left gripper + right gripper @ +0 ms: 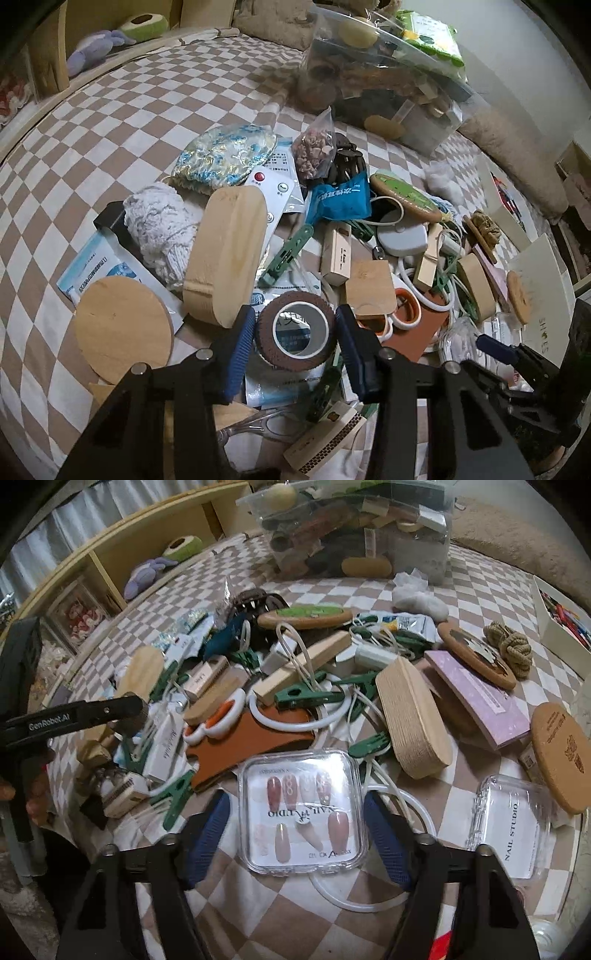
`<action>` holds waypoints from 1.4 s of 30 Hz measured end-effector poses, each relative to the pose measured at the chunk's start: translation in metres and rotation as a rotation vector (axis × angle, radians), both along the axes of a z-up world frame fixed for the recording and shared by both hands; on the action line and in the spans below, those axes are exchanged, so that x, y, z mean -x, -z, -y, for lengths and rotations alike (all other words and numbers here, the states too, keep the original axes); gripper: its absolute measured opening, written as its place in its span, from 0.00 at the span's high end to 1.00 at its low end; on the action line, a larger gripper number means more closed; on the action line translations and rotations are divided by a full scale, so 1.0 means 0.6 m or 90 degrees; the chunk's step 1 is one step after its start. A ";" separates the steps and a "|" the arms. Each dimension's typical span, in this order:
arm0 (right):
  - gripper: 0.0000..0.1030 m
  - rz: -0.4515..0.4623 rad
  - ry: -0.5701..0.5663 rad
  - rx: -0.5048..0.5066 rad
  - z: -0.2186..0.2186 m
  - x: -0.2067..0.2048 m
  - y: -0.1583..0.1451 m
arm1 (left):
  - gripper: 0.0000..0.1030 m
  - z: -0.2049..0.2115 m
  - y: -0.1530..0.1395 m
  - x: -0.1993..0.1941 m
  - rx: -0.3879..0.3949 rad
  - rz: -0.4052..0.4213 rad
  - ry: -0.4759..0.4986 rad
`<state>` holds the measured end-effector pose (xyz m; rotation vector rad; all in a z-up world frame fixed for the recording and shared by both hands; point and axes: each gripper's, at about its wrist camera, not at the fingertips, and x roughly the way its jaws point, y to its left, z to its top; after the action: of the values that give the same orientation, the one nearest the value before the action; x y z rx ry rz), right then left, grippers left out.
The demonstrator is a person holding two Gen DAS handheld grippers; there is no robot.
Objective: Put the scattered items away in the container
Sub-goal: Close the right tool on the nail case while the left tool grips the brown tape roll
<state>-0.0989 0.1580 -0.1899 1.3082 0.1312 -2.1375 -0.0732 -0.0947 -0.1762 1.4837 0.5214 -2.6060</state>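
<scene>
Container (354,528), the clear tub at the far edge of the checkered bed cover (122,122), is already heaped with bits, but most of the pile still lies loose mid-cover between it and you: wooden blocks, green clips, cables, packets. I'd call it well under halfway.

Your left gripper (295,341) has the brown tape roll (297,328) between its tongs; pads sit right at the roll's sides, looks clamped on it.

Your right gripper (295,834) straddles the clear nail case (303,808), near edge of the cover. Tongs apart, a gap showing each side, so no grip yet.

Second nail case (513,830) lies to its right, untouched. Both picks are well short of the tub.
</scene>
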 end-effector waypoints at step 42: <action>0.26 -0.029 0.051 0.024 -0.013 -0.001 -0.020 | 0.57 -0.047 -0.038 -0.011 0.013 -0.066 0.049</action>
<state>-0.0984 0.1659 -0.1776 1.2637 0.0586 -2.2265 -0.0667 -0.0665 -0.1534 1.3954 0.4553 -2.7500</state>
